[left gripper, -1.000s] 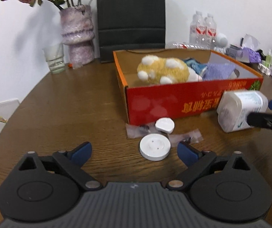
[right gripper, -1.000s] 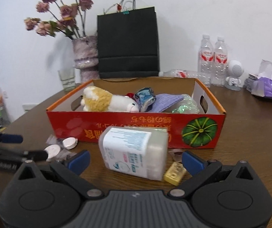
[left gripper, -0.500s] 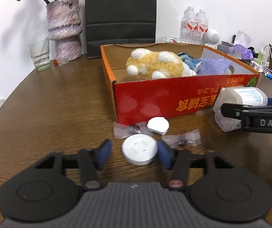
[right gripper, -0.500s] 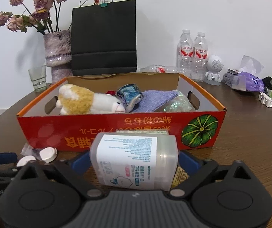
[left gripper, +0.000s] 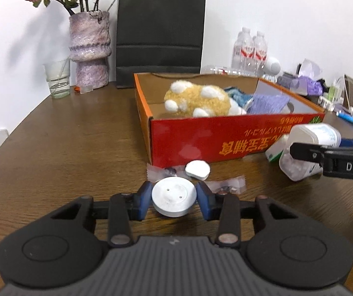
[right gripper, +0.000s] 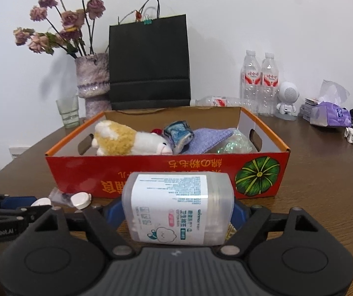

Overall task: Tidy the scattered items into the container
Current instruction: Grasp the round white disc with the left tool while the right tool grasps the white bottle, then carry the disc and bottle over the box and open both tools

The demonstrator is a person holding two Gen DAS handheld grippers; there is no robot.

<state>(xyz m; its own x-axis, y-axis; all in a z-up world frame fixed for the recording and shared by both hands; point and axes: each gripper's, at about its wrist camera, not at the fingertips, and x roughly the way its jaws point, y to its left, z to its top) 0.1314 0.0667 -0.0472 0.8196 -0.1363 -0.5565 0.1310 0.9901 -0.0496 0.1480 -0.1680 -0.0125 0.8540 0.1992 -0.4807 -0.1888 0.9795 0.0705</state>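
Observation:
My left gripper (left gripper: 174, 198) is shut on a white round disc (left gripper: 174, 199) and holds it just above the table, in front of the red cardboard box (left gripper: 225, 138). My right gripper (right gripper: 176, 212) is shut on a clear cotton-swab jar (right gripper: 177, 208), lifted before the box's front wall (right gripper: 166, 172). The box holds a yellow plush toy (right gripper: 127, 140), a blue pouch (right gripper: 177, 133) and a purple cloth (right gripper: 211, 138). A small white cap (left gripper: 197, 169) and clear plastic packets (left gripper: 228, 186) lie on the table near the box's corner.
A purple vase of dried roses (left gripper: 88, 49), a glass (left gripper: 56, 81) and a black paper bag (left gripper: 160, 34) stand behind the box. Water bottles (right gripper: 259, 79), a white robot figure (right gripper: 287, 101) and a tissue pack (right gripper: 329, 113) crowd the right. A yellow item (right gripper: 230, 230) lies under the jar.
My left gripper closed on the white disc and lifted it slightly. My right gripper closed on the jar and raised it off the table.

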